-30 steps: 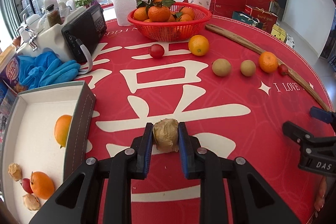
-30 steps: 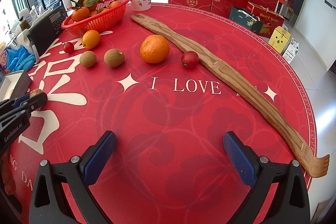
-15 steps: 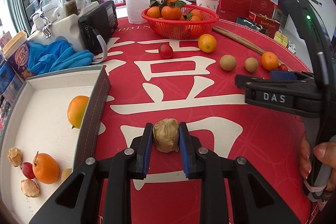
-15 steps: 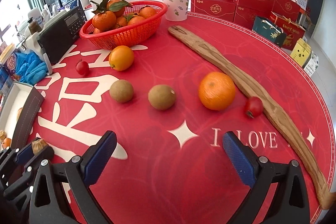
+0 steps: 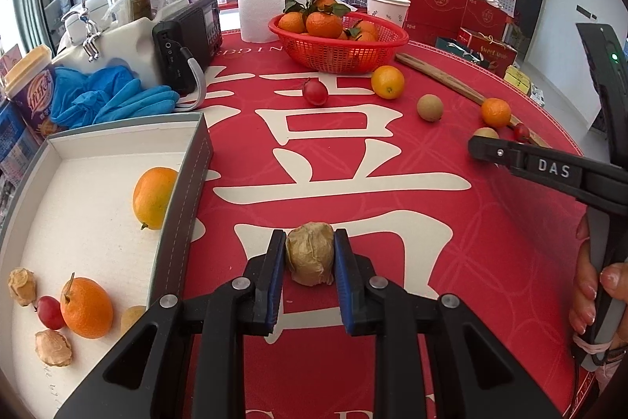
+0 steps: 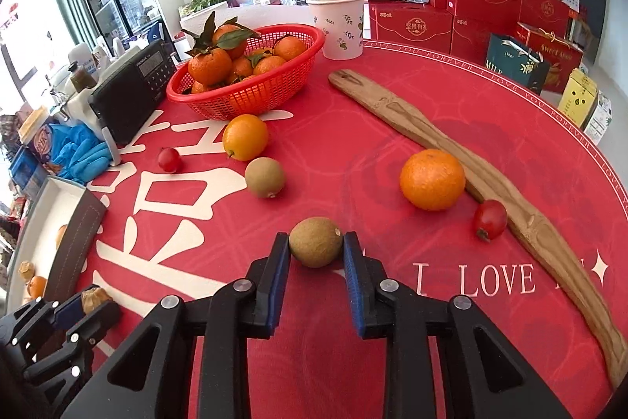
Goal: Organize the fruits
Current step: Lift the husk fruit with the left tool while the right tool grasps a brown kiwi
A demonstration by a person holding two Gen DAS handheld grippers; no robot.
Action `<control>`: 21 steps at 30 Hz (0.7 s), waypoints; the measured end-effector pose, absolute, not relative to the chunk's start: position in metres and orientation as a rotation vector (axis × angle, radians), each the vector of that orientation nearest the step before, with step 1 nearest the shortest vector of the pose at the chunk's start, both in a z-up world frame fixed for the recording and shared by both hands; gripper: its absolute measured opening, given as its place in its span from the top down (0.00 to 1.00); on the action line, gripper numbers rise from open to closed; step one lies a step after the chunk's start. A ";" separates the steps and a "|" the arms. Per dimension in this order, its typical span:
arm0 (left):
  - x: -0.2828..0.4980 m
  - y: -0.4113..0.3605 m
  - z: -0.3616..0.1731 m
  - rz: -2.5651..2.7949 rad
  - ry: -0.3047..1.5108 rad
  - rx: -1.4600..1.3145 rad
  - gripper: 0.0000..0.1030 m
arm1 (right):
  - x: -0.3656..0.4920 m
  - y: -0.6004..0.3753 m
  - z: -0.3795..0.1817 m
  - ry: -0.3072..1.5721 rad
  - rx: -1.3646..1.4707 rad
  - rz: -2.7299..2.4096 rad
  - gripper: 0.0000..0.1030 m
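The left hand-held gripper (image 5: 309,264) pinches a papery husked fruit (image 5: 310,253) between its blue pads, just above the red surface (image 5: 353,160) beside the open box (image 5: 188,191). The right hand-held gripper (image 6: 316,256) has just been closing, and its pads now press on both sides of a brown kiwi-like fruit (image 6: 315,241) sitting on the surface. Inside the box lie two oranges, a cherry tomato (image 5: 50,311) and more husked fruits (one is half hidden by the wall). Beyond the right gripper lie a second brown fruit (image 6: 265,177), an orange (image 6: 432,179) touching the long wooden paddle (image 6: 510,207), a small tomato (image 6: 489,218) just beside that paddle, a yellow-orange citrus (image 6: 245,137) and another tomato (image 6: 169,160). Farthest back stand the red mesh basket (image 6: 251,93) of leafy tangerines, a paper cup (image 6: 340,24) and a black radio (image 6: 133,91).
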State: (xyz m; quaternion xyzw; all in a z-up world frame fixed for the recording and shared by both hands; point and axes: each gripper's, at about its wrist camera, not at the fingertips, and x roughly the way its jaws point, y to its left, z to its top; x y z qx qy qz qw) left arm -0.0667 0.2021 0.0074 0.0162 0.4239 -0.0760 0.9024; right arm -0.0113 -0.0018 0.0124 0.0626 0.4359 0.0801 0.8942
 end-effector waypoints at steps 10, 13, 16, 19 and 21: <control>-0.071 0.208 0.013 -0.167 0.850 0.013 0.75 | -0.024 0.014 0.018 0.891 0.132 0.249 0.72; -0.076 0.210 0.023 -0.147 0.813 0.012 0.75 | -0.028 0.023 0.019 0.885 0.123 0.274 0.72; -0.081 0.220 0.034 -0.123 0.782 -0.019 0.75 | -0.030 0.030 0.021 0.876 0.114 0.295 0.72; -0.087 0.236 0.045 -0.080 0.750 -0.056 0.75 | -0.031 0.038 0.022 0.871 0.112 0.317 0.72; -0.091 0.251 0.052 -0.038 0.728 -0.076 0.75 | -0.031 0.045 0.024 0.871 0.113 0.338 0.72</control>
